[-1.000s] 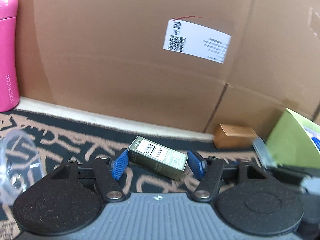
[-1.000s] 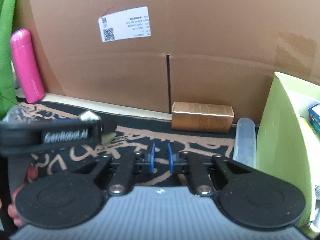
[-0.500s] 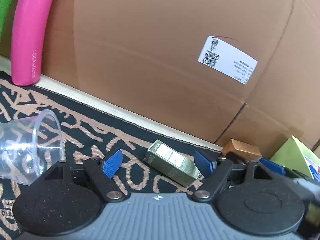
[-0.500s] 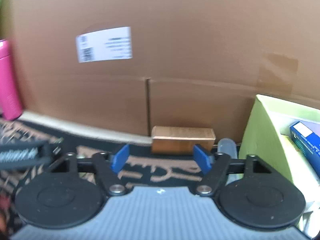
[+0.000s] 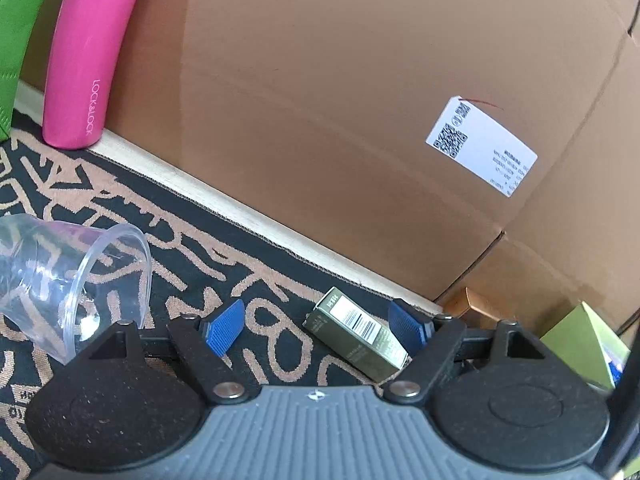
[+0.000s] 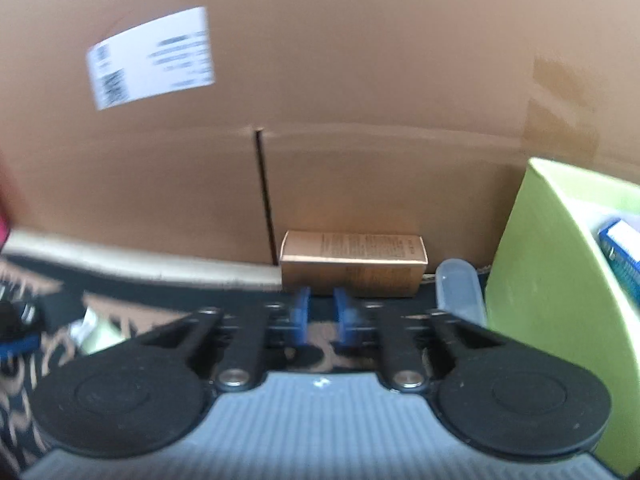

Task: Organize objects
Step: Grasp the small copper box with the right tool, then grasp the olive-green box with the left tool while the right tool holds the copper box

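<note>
A small olive-green carton (image 5: 356, 334) lies flat on the patterned mat. It sits between the blue pads of my left gripper (image 5: 316, 322), closer to the right pad, and neither pad presses on it. That gripper stands wide open. In the right wrist view, my right gripper (image 6: 323, 318) points at a gold-brown carton (image 6: 352, 266) lying against the cardboard wall. Its jaws are closing, the pads nearly together with nothing between them. A clear plastic cup (image 5: 76, 280) lies on its side to the left of the left gripper.
A large cardboard box (image 5: 320, 100) walls off the back. A pink bottle (image 5: 88, 52) stands at its left end. A lime-green bin (image 6: 540, 280) holding a blue box (image 6: 622, 248) stands on the right, with a clear plastic tub (image 6: 458, 292) beside it.
The left gripper's jaws spread wider around the olive carton and its view rolled, bringing the cup into sight. The right gripper opened wide, then closed again while nearing the gold-brown carton.
</note>
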Available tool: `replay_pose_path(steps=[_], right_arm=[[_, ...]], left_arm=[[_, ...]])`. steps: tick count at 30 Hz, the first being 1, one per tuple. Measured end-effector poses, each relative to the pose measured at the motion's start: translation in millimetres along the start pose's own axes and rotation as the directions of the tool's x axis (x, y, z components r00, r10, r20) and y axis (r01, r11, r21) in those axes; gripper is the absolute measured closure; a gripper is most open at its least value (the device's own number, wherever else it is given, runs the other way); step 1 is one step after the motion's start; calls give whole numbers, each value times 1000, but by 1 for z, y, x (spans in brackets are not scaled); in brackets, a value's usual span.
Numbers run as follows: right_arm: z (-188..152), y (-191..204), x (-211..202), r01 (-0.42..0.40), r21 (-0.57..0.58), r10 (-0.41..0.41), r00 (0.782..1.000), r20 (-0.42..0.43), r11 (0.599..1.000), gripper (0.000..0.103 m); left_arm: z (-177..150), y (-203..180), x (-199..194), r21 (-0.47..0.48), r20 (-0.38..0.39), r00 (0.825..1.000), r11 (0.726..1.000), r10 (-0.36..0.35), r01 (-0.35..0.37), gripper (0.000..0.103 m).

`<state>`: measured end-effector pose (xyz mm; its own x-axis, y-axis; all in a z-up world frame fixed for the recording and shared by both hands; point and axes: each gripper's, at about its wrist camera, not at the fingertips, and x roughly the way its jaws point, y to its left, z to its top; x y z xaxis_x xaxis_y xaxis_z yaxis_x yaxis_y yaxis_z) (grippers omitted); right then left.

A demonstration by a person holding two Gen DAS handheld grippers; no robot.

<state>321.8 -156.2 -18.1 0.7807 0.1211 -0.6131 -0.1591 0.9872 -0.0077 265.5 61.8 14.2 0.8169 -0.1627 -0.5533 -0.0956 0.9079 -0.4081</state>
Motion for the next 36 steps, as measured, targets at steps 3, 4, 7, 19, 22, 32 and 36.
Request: replay_pose_path(steps=[3, 4, 7, 19, 22, 32, 36], right_arm=[[-8, -2, -10, -36, -66, 37, 999, 4, 997, 90], [-9, -4, -14, -47, -62, 47, 999, 0, 997, 90], [-7, -6, -22, -53, -33, 53, 999, 3, 998, 89], [28, 4, 10, 84, -100, -76, 993, 86, 991, 20], [30, -2, 23, 119, -127, -113, 992, 54, 985, 10], [39, -29, 30, 24, -108, -28, 999, -33, 994, 49], [26, -38, 15, -73, -100, 73, 997, -8, 992, 62]], left_arm=[[-2, -3, 0, 17, -2, 1000, 1000, 7, -7, 21], [-2, -3, 0, 20, 0, 1000, 1000, 10, -10, 21], [-5, -5, 0, 25, 9, 1000, 1000, 18, -19, 21], [-3, 0, -1, -12, 15, 1000, 1000, 17, -17, 21], [-4, -3, 0, 1, 16, 1000, 1000, 22, -22, 20], [-5, -4, 2, 34, 15, 1000, 999, 24, -24, 19], [-7, -9, 2, 70, 14, 1000, 997, 23, -24, 19]])
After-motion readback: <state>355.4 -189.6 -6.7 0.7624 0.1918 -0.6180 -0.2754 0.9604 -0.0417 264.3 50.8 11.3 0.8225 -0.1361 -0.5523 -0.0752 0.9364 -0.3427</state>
